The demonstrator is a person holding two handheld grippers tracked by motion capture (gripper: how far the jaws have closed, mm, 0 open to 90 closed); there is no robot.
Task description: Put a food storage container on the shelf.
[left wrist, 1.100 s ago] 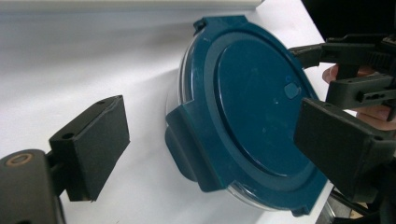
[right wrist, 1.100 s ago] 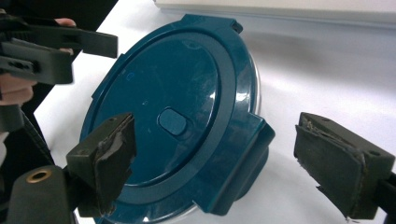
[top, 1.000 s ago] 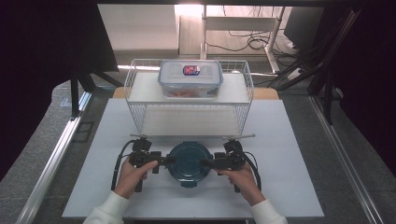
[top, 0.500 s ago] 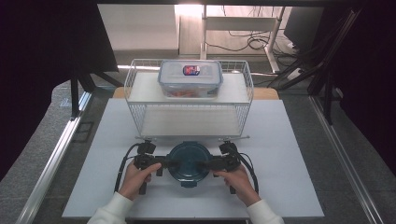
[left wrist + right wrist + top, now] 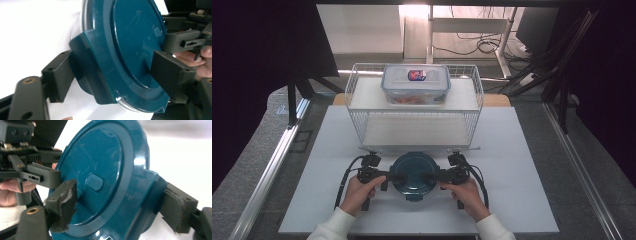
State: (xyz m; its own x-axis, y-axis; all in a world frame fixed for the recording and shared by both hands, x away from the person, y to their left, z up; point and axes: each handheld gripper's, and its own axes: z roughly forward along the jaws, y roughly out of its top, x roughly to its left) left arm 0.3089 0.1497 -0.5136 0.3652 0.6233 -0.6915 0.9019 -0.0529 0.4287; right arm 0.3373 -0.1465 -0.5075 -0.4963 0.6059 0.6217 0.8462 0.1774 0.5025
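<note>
High view: round teal lid (image 5: pixel 414 173) with side tabs on the near table; left gripper (image 5: pixel 398 176) and right gripper (image 5: pixel 430 176), jaws just closing, straddle its opposite tabs.

The round blue lid (image 5: pixel 130 50) runs past the top edge of the left gripper view; what lies under it is hidden; the label (image 5: pixel 415 75) on the clear box (image 5: pixel 415 84) is too small to read.

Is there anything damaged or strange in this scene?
Yes, slightly: in the right gripper view, the right gripper's pad over the round teal plastic lid looks frayed and torn at its edge. Nothing is spilled or askew.
</note>
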